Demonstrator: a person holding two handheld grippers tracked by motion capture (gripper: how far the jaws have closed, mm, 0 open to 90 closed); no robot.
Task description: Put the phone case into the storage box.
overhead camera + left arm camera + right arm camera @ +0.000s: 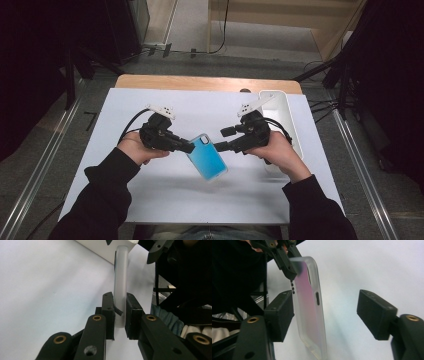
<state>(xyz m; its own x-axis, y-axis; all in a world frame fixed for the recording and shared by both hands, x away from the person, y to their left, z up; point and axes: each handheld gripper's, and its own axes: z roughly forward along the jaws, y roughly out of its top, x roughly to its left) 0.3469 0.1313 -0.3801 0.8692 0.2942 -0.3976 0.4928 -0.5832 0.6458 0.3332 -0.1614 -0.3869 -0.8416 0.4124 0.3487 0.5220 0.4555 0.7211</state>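
Phone case (309, 307): lower end cut off by the bottom edge of the right gripper view; its upper corner sits behind the far gripper's jaw.
White bin (280, 115): near end hidden behind the right hand (280, 150), at the table's right edge.
Left gripper (119, 312): jaw tips cover part of the case's edge.
Person: sleeves cut off at the bottom of the high view.

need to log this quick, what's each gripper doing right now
Left gripper: shut on the phone case, clamping its edge.
Right gripper: open, jaws either side of the case, not gripping.

Left gripper (186, 147) clamped, right gripper (220, 140) agape
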